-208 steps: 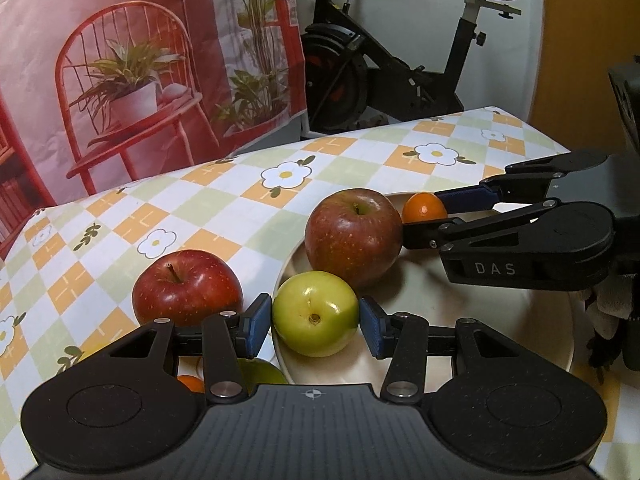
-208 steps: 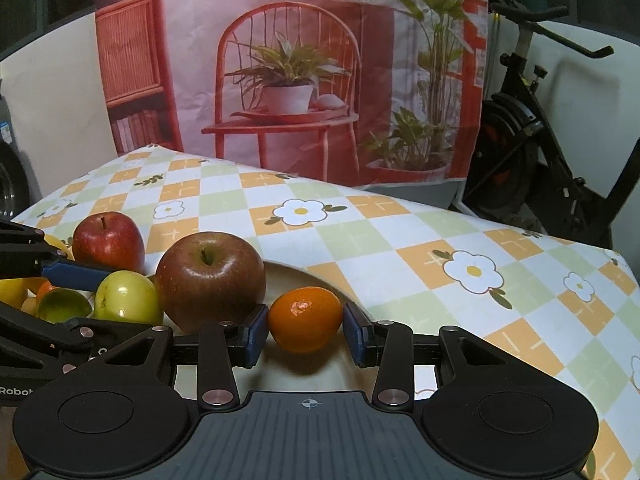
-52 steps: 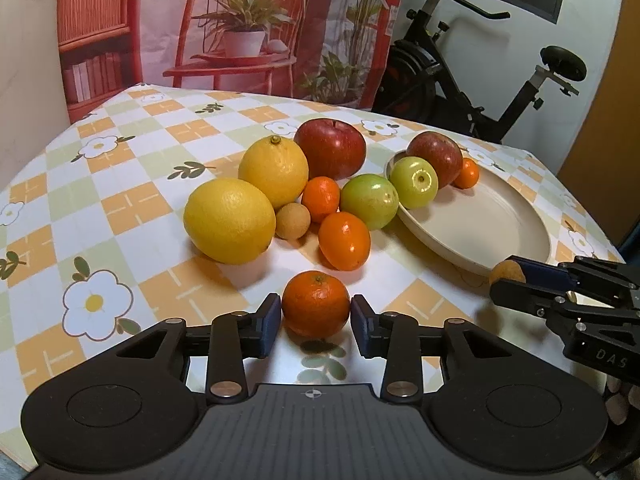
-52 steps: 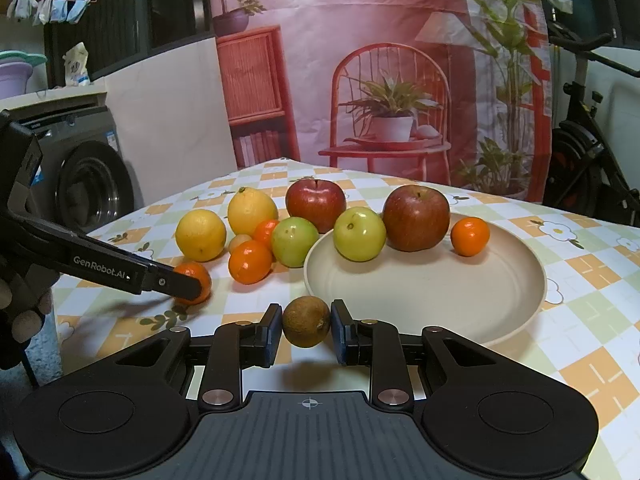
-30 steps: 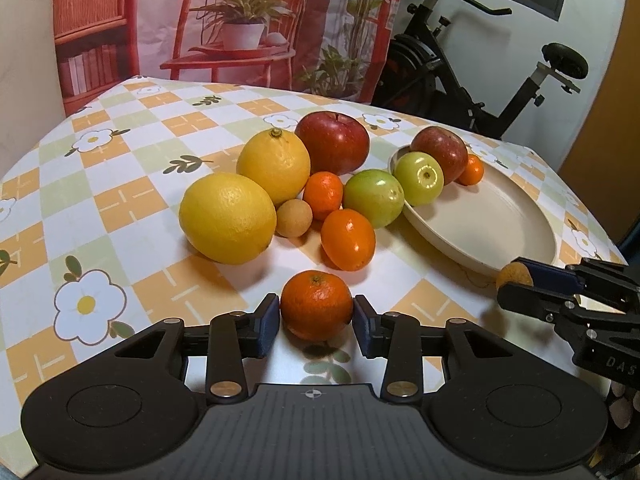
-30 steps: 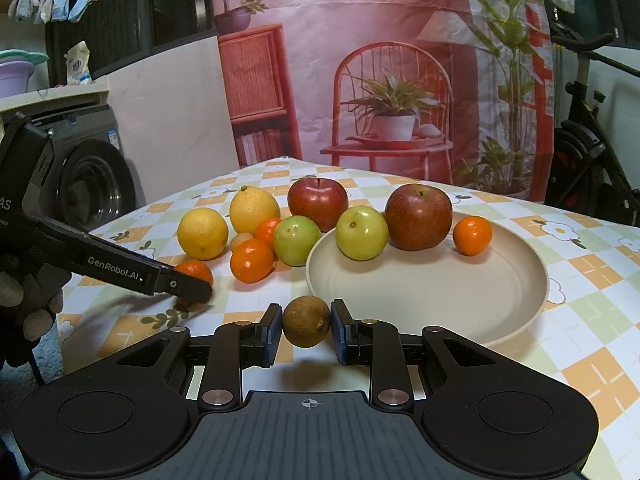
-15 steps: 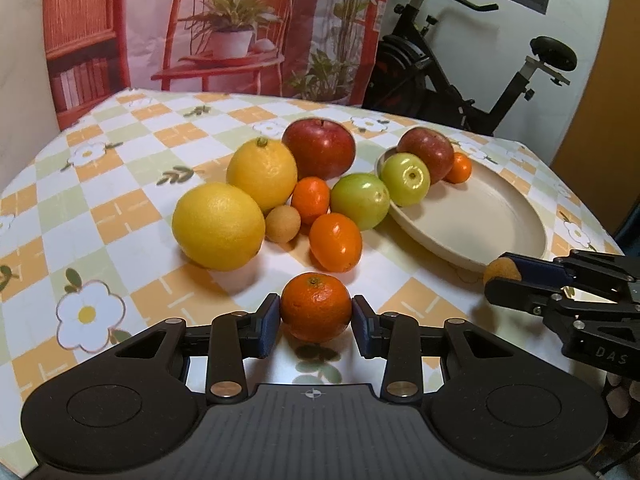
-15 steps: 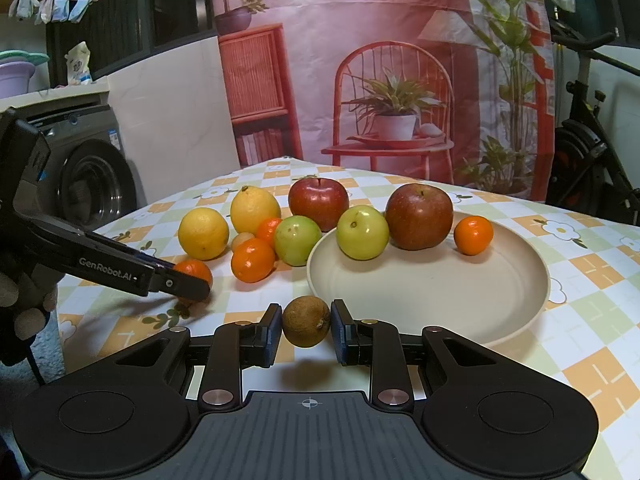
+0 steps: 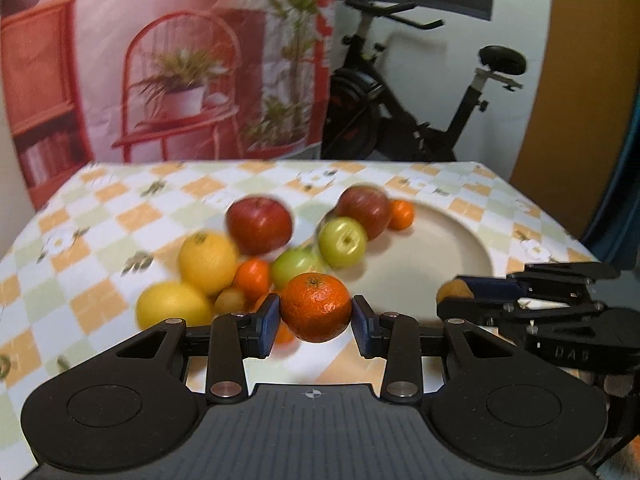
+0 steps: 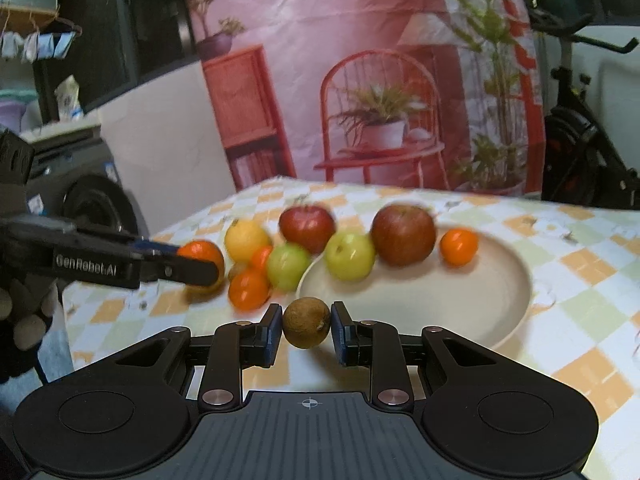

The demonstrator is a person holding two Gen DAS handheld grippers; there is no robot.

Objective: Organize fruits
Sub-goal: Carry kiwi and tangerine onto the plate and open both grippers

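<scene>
Left gripper (image 9: 315,321) jaws clamp a tangerine (image 9: 315,307); right gripper (image 10: 306,334) jaws clamp a brown fruit (image 10: 306,322); plate (image 10: 460,304) rim just ahead, its centre bare. Lettering: "GenRobot.AI".

We note both wrist views face forward, tilted down, close over table (image 9: 100,216). Left looks from plate's (image 9: 460,236) left; right from front. Both share fruit cluster, plate.

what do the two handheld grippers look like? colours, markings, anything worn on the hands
Both are matte black plastic: a wide ribbed body with two round discs, silver pivot screws, linkage fingers and blue pads. The left gripper shows white "GenRobot.AI" lettering on its finger in the right wrist view; the right gripper shows embossed "DAS" in the left wrist view. The hand beside the left gripper seems gloved. No cables are clearly visible.
</scene>
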